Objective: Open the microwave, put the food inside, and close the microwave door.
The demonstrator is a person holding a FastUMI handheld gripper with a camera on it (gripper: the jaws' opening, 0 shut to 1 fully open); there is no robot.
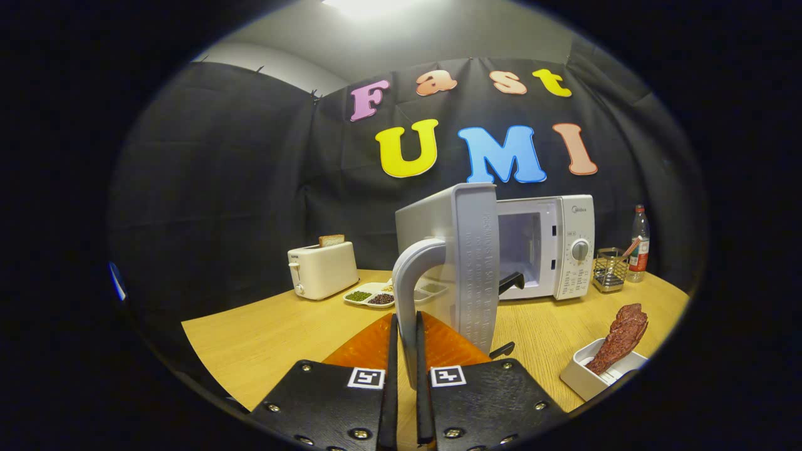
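Toaster [322, 269]: set on the wooden table [263, 338], well to the left of the microwave [551, 247]; a slice of bread [331, 240] is seen standing in its slot.
Divided dish [376, 294]: placed between the toaster and the microwave, just behind the open door; dark and green grains are held in its compartments.
Microwave door [467, 263]: swung wide open from the microwave, edge-on toward the camera; the empty cavity [519, 247] is exposed behind it.
Door handle [413, 294]: a pale curved bar on the door's outer face, seen running down between the two fingers.
Gripper [404, 341]: jaws drawn close together, clamped on the lower part of the door handle, one finger pressed on each side.
Food [620, 338]: a reddish-brown strip of meat, leaned in a white tray [592, 376], in front of the microwave and to the right of the fingers, well apart from them.
Wire holder [610, 269]: just right of the microwave.
Bottle [639, 244]: right of the wire holder.
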